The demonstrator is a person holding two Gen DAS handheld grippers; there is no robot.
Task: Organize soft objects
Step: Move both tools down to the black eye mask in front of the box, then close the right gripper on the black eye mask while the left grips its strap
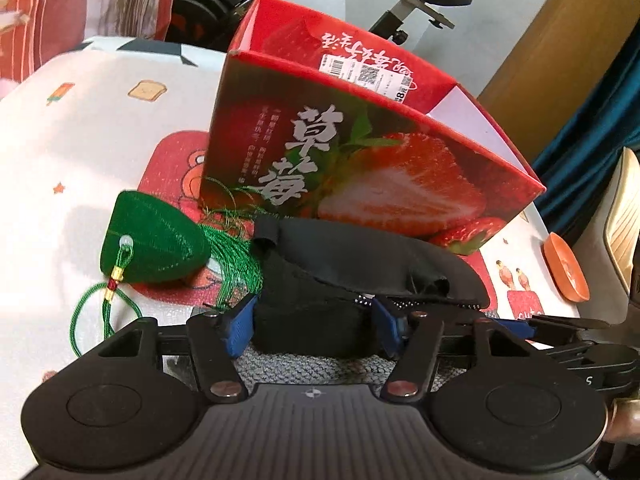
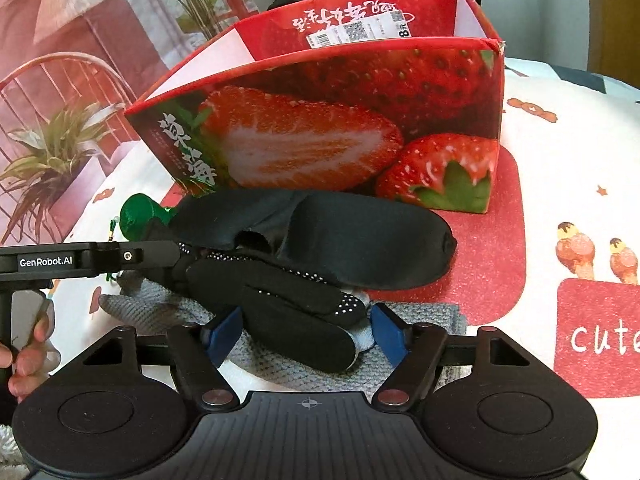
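**Sorting barely begun: soft items are still lying outside the strawberry box**

From the left, a green tasselled sachet (image 1: 154, 240) is lying on the mat, untouched. Beside it, a black glove (image 2: 288, 304) is being straddled by both grippers: the left gripper (image 1: 316, 320) and the right gripper (image 2: 306, 336) are being held apart around it, neither yet clamped. A black sleep mask (image 2: 360, 236) is resting over it. Behind, the strawberry box (image 1: 360, 152) is showing nothing inside, so everything seemingly remains.

Orange dish (image 1: 566, 266) at table edge, potted plant (image 2: 52, 152) beyond.
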